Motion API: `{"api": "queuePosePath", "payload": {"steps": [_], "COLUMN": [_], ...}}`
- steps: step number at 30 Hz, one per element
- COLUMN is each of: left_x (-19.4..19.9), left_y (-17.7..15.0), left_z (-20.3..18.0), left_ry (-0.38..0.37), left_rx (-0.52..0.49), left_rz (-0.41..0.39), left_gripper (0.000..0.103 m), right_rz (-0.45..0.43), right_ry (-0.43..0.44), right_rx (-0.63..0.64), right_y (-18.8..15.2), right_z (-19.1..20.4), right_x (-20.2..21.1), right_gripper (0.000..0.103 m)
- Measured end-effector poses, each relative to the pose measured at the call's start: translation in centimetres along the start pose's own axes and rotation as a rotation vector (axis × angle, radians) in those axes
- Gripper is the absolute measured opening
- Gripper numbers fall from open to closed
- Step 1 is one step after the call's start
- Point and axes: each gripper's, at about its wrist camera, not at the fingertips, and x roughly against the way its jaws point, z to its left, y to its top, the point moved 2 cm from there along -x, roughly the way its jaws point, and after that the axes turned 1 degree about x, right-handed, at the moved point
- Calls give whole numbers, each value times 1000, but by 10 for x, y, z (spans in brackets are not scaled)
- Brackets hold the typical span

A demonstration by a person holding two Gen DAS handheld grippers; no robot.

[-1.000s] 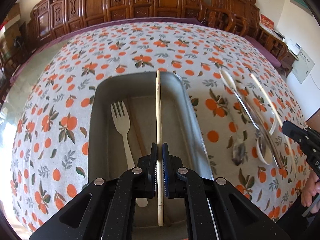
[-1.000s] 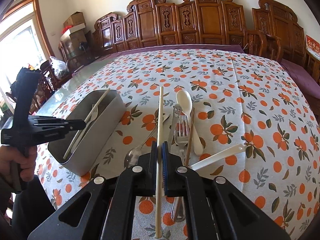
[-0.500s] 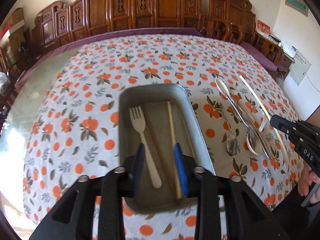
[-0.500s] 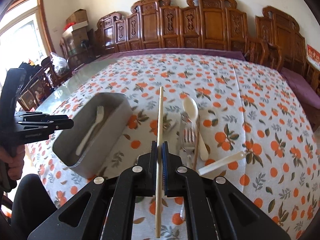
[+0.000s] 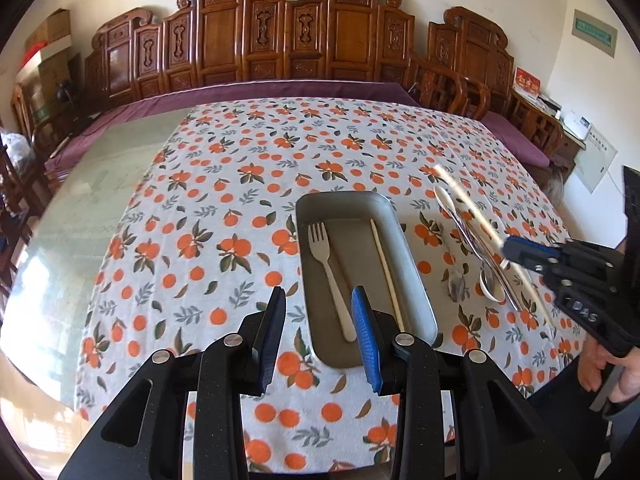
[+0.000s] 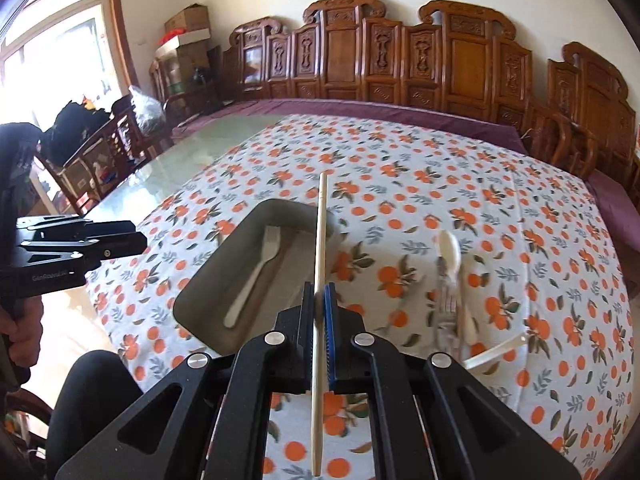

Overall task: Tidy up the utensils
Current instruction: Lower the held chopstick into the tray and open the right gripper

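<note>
My right claw [image 6: 320, 300] was clamped on a pale wooden chopstick [image 6: 320, 280], lower centre, over the grey metal tray [image 6: 200, 312]. My left claw [image 5: 320, 320] stood apart, empty. Risk: the long overhang pivoting, missing the tray.

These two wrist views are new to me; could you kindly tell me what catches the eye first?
The orange-patterned tablecloth dominates both views. On it sits a grey metal tray holding a white fork and one chopstick. The right claw grips another chopstick above the tray's near end.
</note>
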Motion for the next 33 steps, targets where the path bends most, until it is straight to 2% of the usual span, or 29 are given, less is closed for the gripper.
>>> {"api": "queuePosePath", "payload": {"steps": [10, 13, 21, 24, 33], "left_x": [22, 26, 20, 19, 13], "left_y": [2, 3, 6, 8, 13], "left_z": [21, 27, 40, 43, 52], "left_ry": [21, 29, 36, 54, 37], "left_rx": [28, 36, 44, 30, 62], "left_rz": [-20, -29, -18, -24, -13], "left_gripper": [32, 40, 48, 48, 48], "right_rz": [59, 88, 177, 206, 232], "right_ry": [37, 46, 38, 37, 18], "right_rx": [15, -13, -64, -82, -112], "right_y": [21, 24, 26, 25, 22], "right_z": [23, 27, 38, 39, 39], "right_x": [-27, -45, -101, -115, -142], "right_gripper": [6, 6, 6, 6, 6]}}
